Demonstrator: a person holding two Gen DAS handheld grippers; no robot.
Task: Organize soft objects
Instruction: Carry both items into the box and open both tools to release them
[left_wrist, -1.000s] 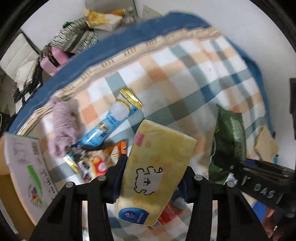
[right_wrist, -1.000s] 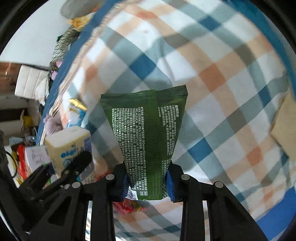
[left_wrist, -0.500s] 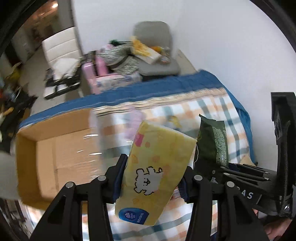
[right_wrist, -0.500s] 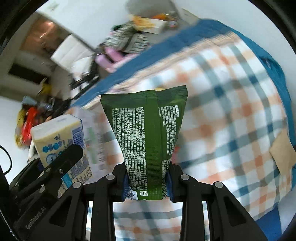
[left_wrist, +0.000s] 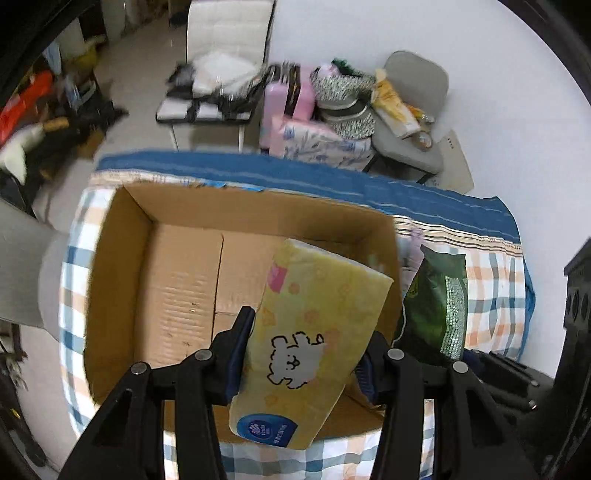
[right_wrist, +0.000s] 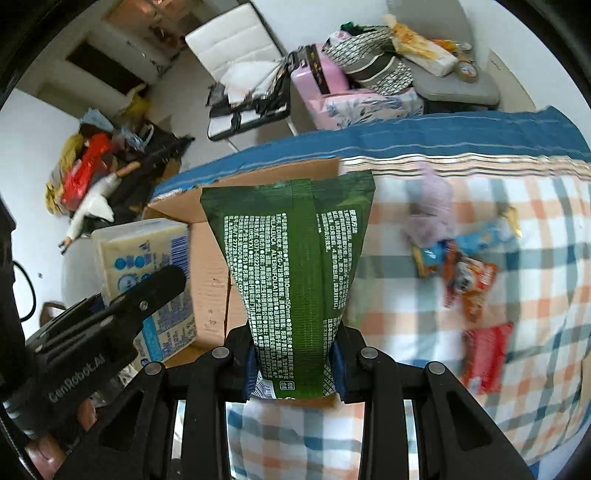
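Observation:
My left gripper (left_wrist: 303, 354) is shut on a yellow tissue pack (left_wrist: 314, 332) with a cartoon dog, held above the open cardboard box (left_wrist: 177, 280) on the checked bedspread. The box floor shows bare. My right gripper (right_wrist: 295, 362) is shut on a dark green pouch (right_wrist: 295, 258) with white print, held over the box's right edge. The green pouch (left_wrist: 439, 302) also shows at the right of the left wrist view. The tissue pack (right_wrist: 147, 266) and left gripper appear at the left of the right wrist view.
A lilac soft cloth (right_wrist: 432, 210), a blue tube (right_wrist: 476, 240) and orange and red snack packets (right_wrist: 476, 291) lie on the checked bedspread (right_wrist: 535, 332) right of the box. Beyond the bed stand a grey chair (left_wrist: 413, 110), a white chair (left_wrist: 225, 40) and floor clutter.
Both grippers swung left and rose with their loads, from over the loose items on the bedspread to over the cardboard box. Both views rolled; neither grip changed.

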